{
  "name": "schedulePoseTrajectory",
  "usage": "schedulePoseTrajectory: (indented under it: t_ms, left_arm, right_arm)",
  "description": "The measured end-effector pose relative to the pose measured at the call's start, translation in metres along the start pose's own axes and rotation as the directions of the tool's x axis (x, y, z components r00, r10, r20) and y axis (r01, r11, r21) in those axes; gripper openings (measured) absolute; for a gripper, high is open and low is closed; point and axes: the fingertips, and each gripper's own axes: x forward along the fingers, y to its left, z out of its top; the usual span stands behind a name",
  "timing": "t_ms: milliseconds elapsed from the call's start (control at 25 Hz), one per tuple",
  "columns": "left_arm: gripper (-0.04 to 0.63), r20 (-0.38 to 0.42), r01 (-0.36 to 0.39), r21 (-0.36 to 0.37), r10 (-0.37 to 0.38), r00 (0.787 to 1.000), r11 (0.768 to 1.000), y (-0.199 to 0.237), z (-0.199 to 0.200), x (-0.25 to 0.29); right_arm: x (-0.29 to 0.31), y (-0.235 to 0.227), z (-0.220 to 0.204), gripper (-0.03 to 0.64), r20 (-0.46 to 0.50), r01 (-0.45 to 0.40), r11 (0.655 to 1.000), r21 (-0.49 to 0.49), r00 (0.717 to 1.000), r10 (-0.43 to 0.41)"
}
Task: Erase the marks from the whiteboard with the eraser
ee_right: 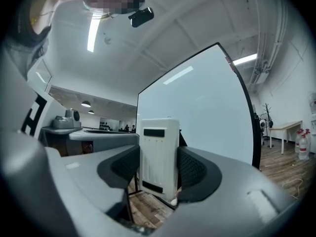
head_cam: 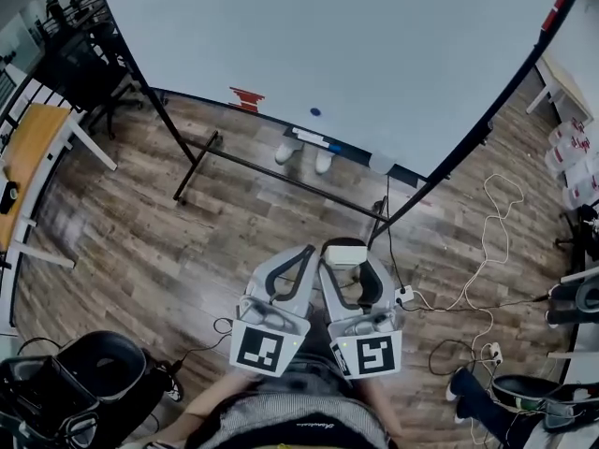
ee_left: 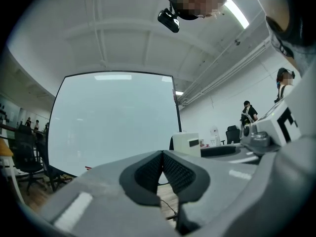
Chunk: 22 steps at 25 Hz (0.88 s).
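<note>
The whiteboard (head_cam: 356, 45) stands on a black frame ahead of me; its surface looks blank in every view (ee_left: 113, 122) (ee_right: 207, 107). My right gripper (head_cam: 347, 256) is shut on a white eraser (ee_right: 158, 157), which also shows at its tip in the head view as the eraser (head_cam: 344, 253) and in the left gripper view as the eraser (ee_left: 186, 144). My left gripper (head_cam: 305, 253) is shut with nothing between its pads (ee_left: 170, 172). Both grippers hang close together, low in front of me, well short of the board.
The board's tray holds a red item (head_cam: 247, 97), a small blue thing (head_cam: 315, 112) and a white item (head_cam: 314, 139). White cables (head_cam: 487, 260) and a power strip (head_cam: 404, 295) lie on the wood floor at right. A wooden desk (head_cam: 28, 157) stands left; black gear (head_cam: 84, 382) sits lower left.
</note>
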Motion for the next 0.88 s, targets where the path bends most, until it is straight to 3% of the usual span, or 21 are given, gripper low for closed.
schedulePoseTrajectory:
  t_ms: [400,880]
  left_arm:
    - [0.003,-0.016,0.072,-0.039,-0.072,0.997,0.997,0.023,-0.012,0.062]
    - [0.003,0.005,0.195,-0.031,-0.195,0.981,0.980,0.057,0.002,0.259]
  right_arm:
    - [0.050,-0.045,-0.008,0.242,-0.010,0.077,0.997,0.000,0.997,-0.077]
    - [0.170,-0.217,0.024,0.242,0.029,0.226,0.974,-0.022,0.974,-0.225]
